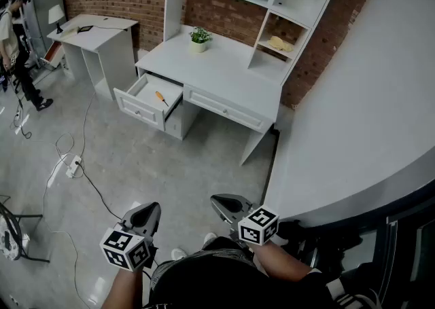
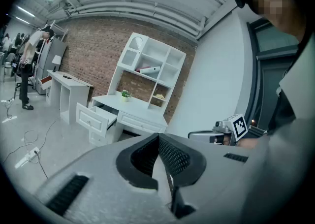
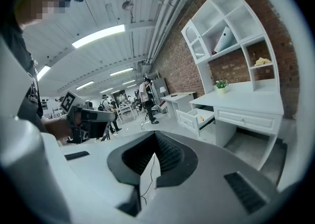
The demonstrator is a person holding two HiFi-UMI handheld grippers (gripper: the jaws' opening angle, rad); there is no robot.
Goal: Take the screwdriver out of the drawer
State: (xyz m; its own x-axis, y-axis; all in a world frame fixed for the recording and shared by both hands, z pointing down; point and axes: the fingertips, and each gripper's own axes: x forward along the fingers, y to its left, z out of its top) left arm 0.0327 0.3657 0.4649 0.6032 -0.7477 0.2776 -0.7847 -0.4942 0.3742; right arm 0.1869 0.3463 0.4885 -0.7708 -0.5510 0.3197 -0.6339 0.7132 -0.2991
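while standing well apart from the open drawer, screwdriver lying inside untouched, holding left gripper and right gripper closed on nothing; reaching and grabbing all remaining.

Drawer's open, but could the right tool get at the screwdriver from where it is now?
Probably not yet. The screwdriver lies uncovered in the open drawer, but the right tool is held near the person's body, with a stretch of floor between. Stepping closer should open the way.
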